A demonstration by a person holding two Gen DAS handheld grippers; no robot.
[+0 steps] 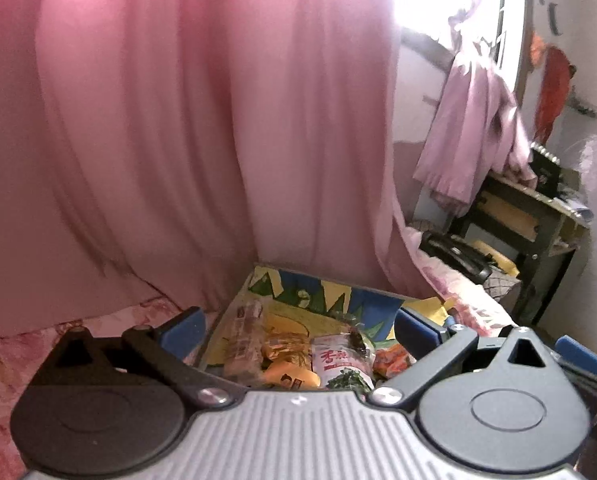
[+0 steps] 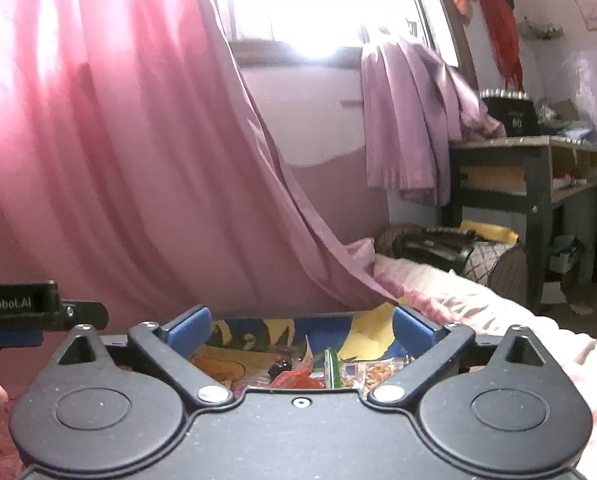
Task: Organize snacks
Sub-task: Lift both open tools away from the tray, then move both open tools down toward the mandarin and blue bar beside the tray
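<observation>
A box with a bright cartoon print (image 1: 298, 292) lies on the bed below both grippers. It holds several snack packets: a white and green one (image 1: 340, 364), a yellow one (image 1: 286, 360), a clear-wrapped biscuit pack (image 1: 244, 336) and an orange one (image 1: 392, 360). My left gripper (image 1: 298, 320) hangs above the box, its blue pads (image 1: 184, 330) wide apart with nothing between them. In the right wrist view the same box (image 2: 258, 330) shows a red packet (image 2: 294, 378) and a clear pack of brown bits (image 2: 382, 372). My right gripper (image 2: 302, 330) is open and empty too.
A pink curtain (image 1: 178, 140) hangs right behind the box. The floral bedsheet (image 2: 458, 292) runs to the right, with a black bag (image 2: 434, 248) at its far end. Beyond stand a dark desk (image 2: 538, 168), a hanging lilac garment (image 2: 410, 120) and a bright window (image 2: 318, 4).
</observation>
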